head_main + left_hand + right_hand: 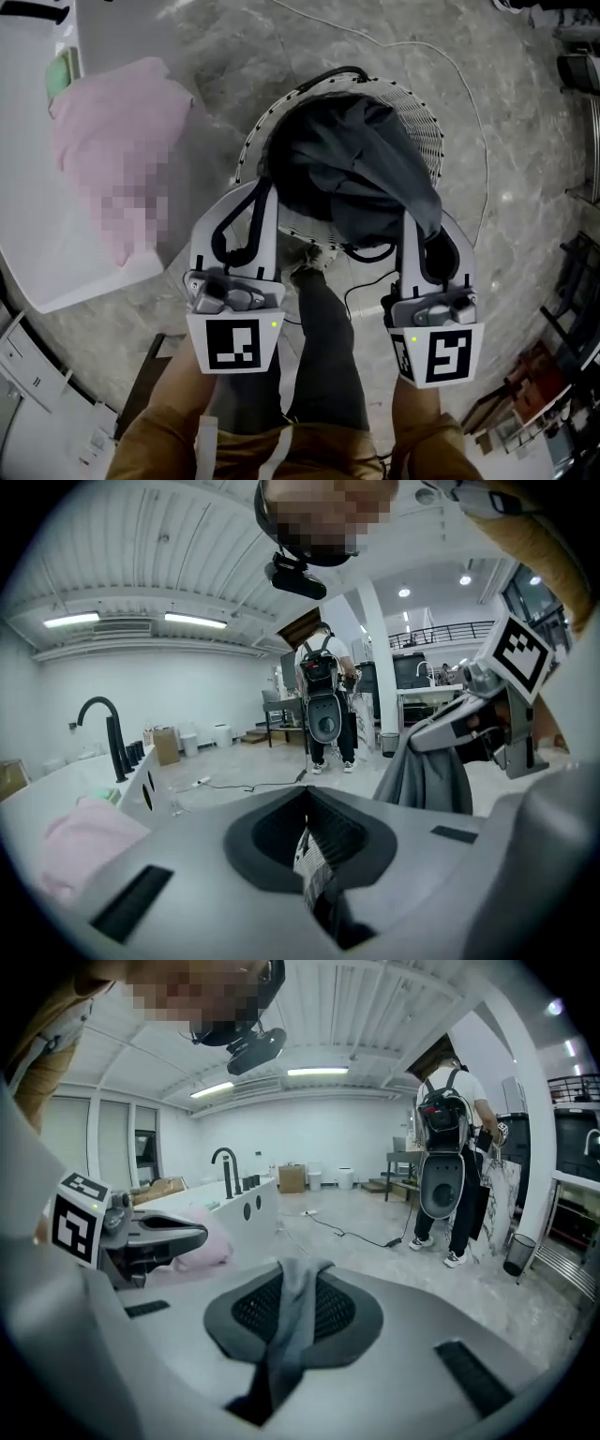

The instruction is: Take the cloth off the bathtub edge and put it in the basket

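**Cloth over the basket, bathtub to its left**

The basket (427, 117) stands on the floor (234, 56), just ahead of the person's shoe (307, 262). The cloth (361, 164) hangs over its mouth, gripped at the left by the jaws of the left gripper (265, 187) and at the right by those of the right gripper (424, 225). The bathtub (47, 262) lies to the basket's left, with another cloth (112, 141) on its edge and a faucet (105, 731) behind it. A cable (469, 84) loops behind and to the right of the basket.

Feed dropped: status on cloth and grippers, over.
Right gripper shut on grey cloth, over basket. Left gripper closed on patterned strip, maybe its edge. Pink cloth on bathtub edge. Nothing blocking basket.
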`<action>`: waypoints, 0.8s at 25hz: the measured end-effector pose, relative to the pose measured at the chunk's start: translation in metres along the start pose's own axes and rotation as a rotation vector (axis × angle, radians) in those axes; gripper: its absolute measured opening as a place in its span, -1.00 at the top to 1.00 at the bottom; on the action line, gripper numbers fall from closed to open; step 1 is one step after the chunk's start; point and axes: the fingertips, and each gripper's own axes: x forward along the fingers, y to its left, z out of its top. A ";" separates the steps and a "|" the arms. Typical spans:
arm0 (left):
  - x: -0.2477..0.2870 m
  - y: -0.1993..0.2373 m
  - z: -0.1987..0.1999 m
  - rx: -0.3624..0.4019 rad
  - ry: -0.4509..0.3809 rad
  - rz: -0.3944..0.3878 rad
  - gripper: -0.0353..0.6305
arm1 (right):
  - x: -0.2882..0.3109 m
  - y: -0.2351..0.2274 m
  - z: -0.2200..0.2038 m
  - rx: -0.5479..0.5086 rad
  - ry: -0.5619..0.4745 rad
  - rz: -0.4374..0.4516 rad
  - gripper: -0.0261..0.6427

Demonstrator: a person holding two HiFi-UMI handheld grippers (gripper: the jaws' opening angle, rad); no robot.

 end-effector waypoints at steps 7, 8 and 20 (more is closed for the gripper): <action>0.024 -0.012 -0.043 -0.021 0.005 -0.005 0.88 | 0.036 -0.007 -0.059 0.000 0.032 0.001 0.83; 0.027 -0.012 -0.048 -0.018 0.006 -0.006 0.88 | 0.041 -0.009 -0.067 0.001 0.036 0.000 0.83; 0.052 -0.022 -0.103 -0.029 0.019 -0.010 0.88 | 0.085 -0.018 -0.201 -0.012 0.367 0.057 0.59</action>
